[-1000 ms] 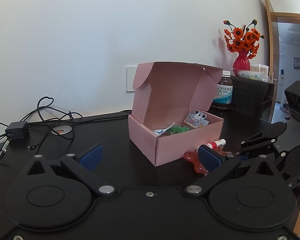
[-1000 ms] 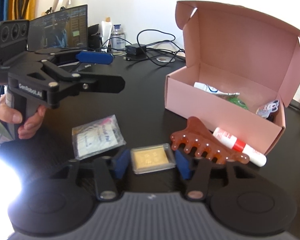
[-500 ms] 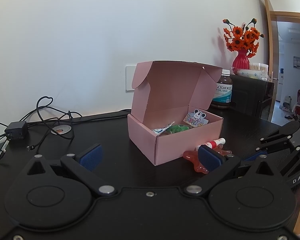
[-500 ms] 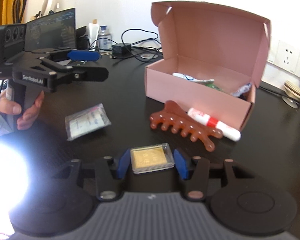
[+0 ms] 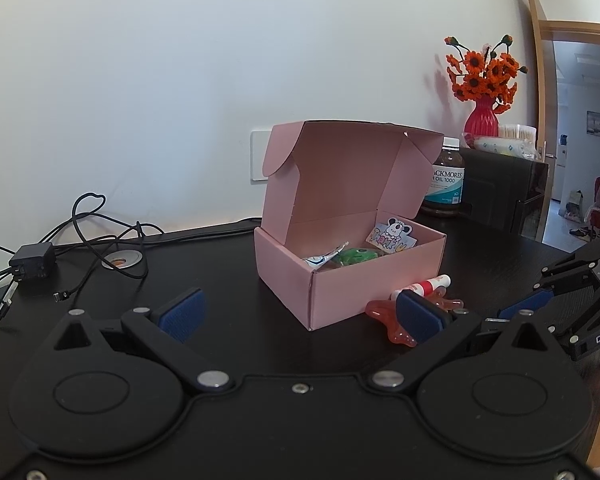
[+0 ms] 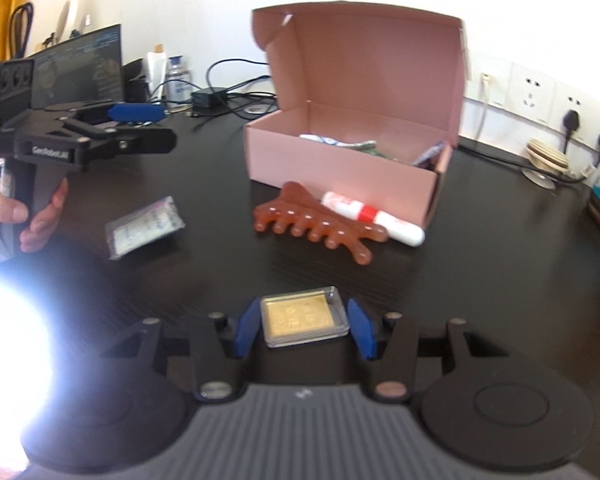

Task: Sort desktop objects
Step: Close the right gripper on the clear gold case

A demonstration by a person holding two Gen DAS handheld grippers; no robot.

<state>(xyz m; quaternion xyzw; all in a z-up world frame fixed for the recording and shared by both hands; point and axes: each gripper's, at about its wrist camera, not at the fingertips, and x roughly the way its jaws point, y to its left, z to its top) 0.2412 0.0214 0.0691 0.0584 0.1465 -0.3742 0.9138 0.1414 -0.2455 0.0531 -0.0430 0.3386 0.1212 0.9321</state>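
Gold-coloured tile in a clear case [image 6: 303,316], clamped between the blue pads of the right gripper [image 6: 302,326] and carried above the black desk [image 6: 480,248], presumably bound for the open pink box [image 6: 340,162] (already holding a few small items). Left gripper [image 5: 298,312]: fingers spread wide and empty, parked level before the box, likely awaiting its turn. Unsorted beside the box: amber comb [image 6: 320,224], red-and-white tube [image 6: 374,218], plastic sachet [image 6: 144,230]; white wall, cables and orange flowers [image 5: 482,72] behind.
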